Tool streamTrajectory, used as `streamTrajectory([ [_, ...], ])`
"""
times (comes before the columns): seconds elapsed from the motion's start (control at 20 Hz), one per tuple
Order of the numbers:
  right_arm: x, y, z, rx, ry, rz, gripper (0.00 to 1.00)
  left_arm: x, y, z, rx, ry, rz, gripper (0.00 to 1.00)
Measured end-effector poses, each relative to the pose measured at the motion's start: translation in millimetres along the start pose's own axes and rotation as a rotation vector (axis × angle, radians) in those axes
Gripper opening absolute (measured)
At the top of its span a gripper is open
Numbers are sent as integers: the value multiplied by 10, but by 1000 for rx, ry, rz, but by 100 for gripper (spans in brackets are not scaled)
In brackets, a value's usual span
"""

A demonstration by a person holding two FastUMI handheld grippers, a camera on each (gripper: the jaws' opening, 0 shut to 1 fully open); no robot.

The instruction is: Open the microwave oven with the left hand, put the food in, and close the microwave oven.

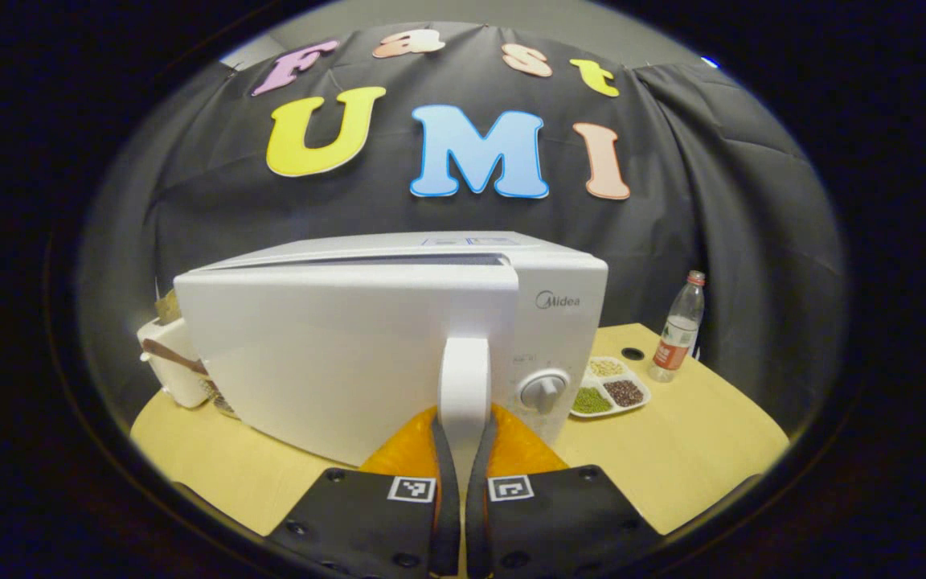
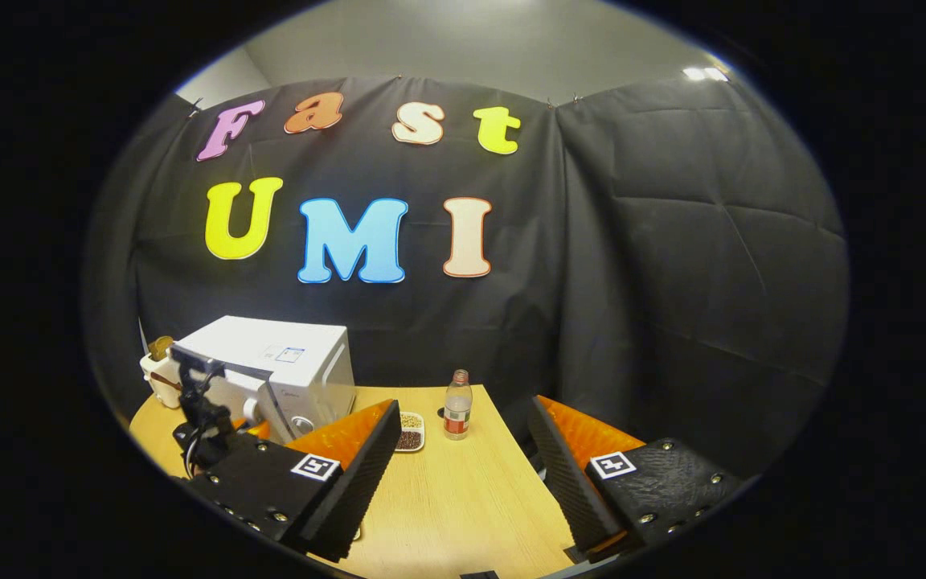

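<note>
Left gripper view: the left gripper [image 1: 464, 450] sits low at the near edge of the wooden table [image 1: 704, 434], its two fingers drawn narrow around the lower end of the microwave door handle [image 1: 464, 378], one finger pressing on each side. The handle is a white upright bar on the right edge of the microwave door [image 1: 334, 354]. The door stands slightly ajar; a dark gap shows along its top edge against the body of the microwave oven [image 1: 559, 289]. A round control knob [image 1: 544, 390] sits on the panel just right of the handle.

Just right of the oven, on the table, lies a white divided dish [image 1: 610, 388] with three compartments holding green, dark brown and pale grains. Beyond it stands a clear plastic bottle [image 1: 678, 328] with a red cap, upright, near a small round hole in the tabletop. Behind the oven's left side a white container [image 1: 170, 362] is partly hidden; its contents cannot be made out.

Right gripper view: the right gripper [image 2: 463, 458] hovers over the table's near side with jaws spread wide, nothing between them. Farther off at left, the oven and the left gripper at its door are seen, with the dish and bottle standing to their right.
</note>
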State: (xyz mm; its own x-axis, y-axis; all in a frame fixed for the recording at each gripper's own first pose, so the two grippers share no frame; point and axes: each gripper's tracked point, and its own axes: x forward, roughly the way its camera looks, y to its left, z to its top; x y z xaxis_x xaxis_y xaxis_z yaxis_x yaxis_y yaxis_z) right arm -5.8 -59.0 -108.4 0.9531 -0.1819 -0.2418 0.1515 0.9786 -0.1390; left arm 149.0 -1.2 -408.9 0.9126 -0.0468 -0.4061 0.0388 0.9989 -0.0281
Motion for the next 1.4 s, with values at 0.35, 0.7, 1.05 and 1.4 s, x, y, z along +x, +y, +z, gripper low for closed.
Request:
streamTrajectory([
  [0.35,51,571,-1,1,9,130,98,-747,328,-238,-3,29,-3,24],
  [0.7,22,1137,4,-13,13,252,98,-1405,850,-545,-46,69,74,34],
  [1.05,-20,1685,-25,-39,22,365,98,-2076,1719,-820,-156,90,194,99],
  [1.4,-116,2136,-43,-61,27,436,98,-2431,2431,-863,-133,88,275,99],
])
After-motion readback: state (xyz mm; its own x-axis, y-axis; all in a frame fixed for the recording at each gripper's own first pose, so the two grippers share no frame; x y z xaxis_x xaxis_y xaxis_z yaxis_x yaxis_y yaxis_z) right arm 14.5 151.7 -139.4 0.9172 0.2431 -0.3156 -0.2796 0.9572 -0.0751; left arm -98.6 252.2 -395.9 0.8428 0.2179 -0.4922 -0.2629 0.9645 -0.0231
